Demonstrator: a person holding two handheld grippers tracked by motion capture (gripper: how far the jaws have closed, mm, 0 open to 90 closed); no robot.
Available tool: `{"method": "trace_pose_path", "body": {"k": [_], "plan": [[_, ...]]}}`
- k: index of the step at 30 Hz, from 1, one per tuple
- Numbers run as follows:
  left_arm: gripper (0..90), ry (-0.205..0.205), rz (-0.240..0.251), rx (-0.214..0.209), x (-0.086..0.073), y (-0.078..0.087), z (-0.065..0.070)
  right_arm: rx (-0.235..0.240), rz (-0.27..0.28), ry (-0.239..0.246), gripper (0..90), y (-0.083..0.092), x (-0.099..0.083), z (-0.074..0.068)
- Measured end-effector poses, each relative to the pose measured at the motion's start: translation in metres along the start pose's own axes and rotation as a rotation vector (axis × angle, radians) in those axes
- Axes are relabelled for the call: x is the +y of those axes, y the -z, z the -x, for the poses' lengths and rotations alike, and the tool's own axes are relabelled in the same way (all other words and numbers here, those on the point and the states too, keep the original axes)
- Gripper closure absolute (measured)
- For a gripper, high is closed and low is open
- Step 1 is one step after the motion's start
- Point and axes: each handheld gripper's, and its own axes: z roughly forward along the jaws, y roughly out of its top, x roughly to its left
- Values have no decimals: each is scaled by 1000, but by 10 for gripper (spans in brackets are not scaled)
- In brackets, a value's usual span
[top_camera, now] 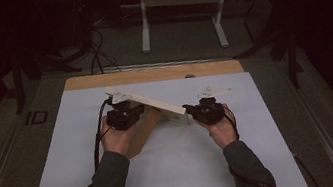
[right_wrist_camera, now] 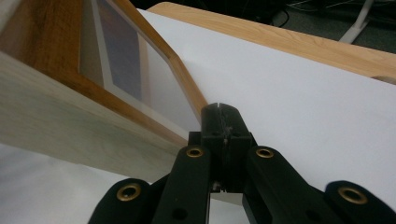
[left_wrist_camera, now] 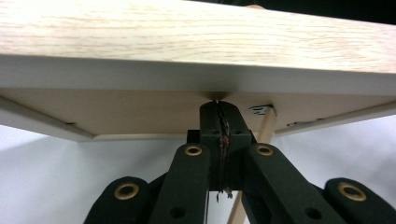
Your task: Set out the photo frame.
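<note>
High view: wooden frame [top_camera: 156, 106] tilted between left tool [top_camera: 127, 114], right tool [top_camera: 196, 110]; both closed.

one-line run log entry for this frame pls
left tool: shut, tips under wooden frame | right tool: shut, at frame's right end | frame: tilted above white sheet | nothing clamped

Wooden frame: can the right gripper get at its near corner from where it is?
Probably yes. The right gripper, jaws shut, sits right beside the wooden frame at its corner, with bare white mat around it. It would have to open first.
</note>
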Motion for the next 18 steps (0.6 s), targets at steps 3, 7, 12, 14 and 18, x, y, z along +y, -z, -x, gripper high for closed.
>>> {"method": "trace_pose_path", "body": {"k": [3, 7, 12, 14, 18], "plan": [[900, -7, 2, -5, 1, 1, 2, 1, 0, 4, 897, 1, 0, 0], [900, -16, 3, -9, 1, 1, 5, 1, 1, 4, 897, 1, -1, -1], [900, -23, 7, -19, 2, 2, 9, 1, 0, 6, 897, 1, -1, -1], [900, -26, 6, -21, 2, 1, 11, 0, 0, 7, 897, 1, -1, -1], [900, -32, 3, -19, 3, 1, 11, 0, -1, 6, 897, 1, -1, -2]]}}
